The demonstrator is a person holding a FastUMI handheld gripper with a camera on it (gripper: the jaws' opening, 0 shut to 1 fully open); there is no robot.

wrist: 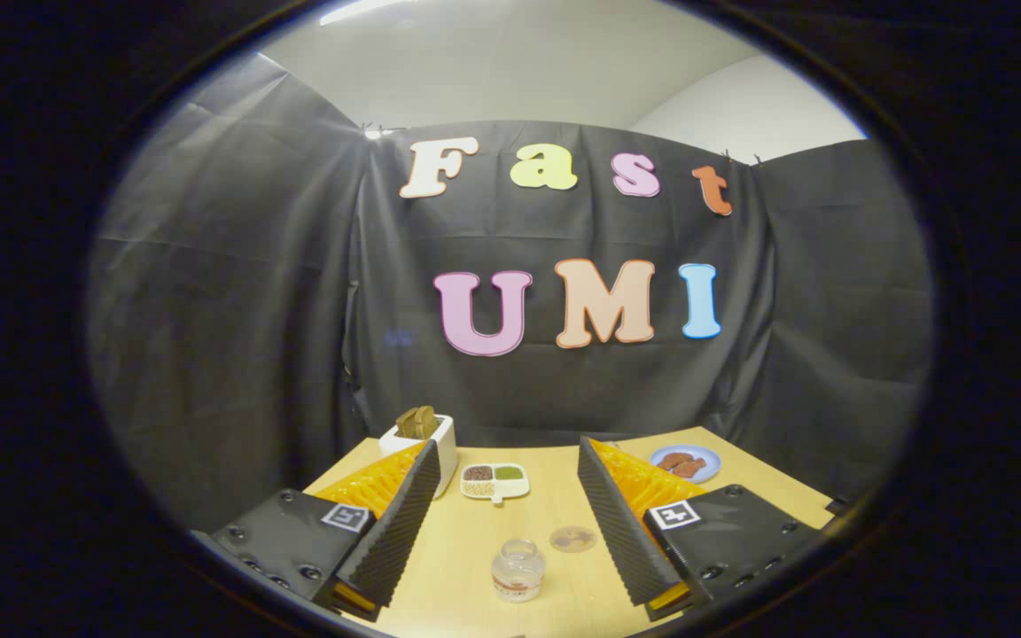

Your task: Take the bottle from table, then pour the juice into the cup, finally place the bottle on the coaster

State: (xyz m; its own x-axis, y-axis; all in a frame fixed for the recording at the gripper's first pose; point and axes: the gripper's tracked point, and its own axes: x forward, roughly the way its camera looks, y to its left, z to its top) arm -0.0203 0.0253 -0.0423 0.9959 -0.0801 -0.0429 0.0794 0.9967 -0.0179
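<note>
The gripper point(507, 478) is wide open, and its two fingers hold and touch nothing. Their inner faces have a ribbed, sawtooth texture, and each finger sits on a flat block with a square printed marker.

Between the fingers, low on the table, stands a small clear glass jar point(518, 570) with a rounded body, a wide mouth and a label band near its base. I cannot tell whether this is the cup or the bottle of the task. Just beside it, a little further ahead, lies the coaster point(572, 538), a thin round disc with a dark pattern, flat on the wood and apart from the jar.

Beyond these lies a white divided dish point(494, 481) with four small compartments of grains in different colours. Behind the left finger is a white toaster point(433, 440) with brown bread slices upright in it. Behind the right finger is a round blue plate point(686, 462) with brownish food.

The table point(466, 549) is pale wood, smooth. Wrinkled black cloth forms the booth wall, and above it a plain light ceiling.
</note>
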